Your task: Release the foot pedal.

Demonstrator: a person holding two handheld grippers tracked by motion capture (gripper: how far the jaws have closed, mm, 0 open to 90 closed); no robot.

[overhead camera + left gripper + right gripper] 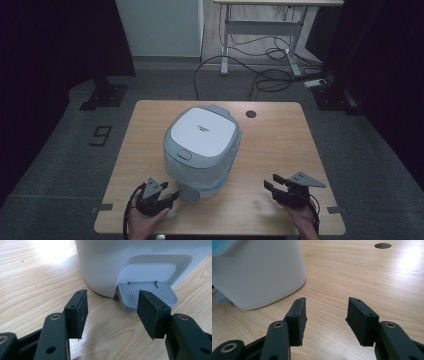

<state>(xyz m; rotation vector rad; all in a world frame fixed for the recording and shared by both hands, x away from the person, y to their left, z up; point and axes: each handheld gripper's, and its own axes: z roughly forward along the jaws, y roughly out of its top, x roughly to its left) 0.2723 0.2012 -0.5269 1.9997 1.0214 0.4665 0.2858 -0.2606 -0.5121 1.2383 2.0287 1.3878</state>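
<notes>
Grippers apart on either side of a white pedal bin, nothing held.

We see the bin (201, 147) standing upright near the middle of the wooden table (280, 145), its white lid closed inside a grey rim and a pale blue liner showing under that rim. Our left gripper (171, 195) rests at the table's near edge, just beside the bin's base; in the left gripper view its jaws stand wide apart and empty, framing the grey ribbed foot pedal (147, 296) that sticks out from the bin's foot, without touching it. Our right gripper (271, 182) sits well apart from the bin on the other side, jaws likewise spread and empty above bare wood. A round cable hole (251, 114) lies in the table beyond the bin.
</notes>
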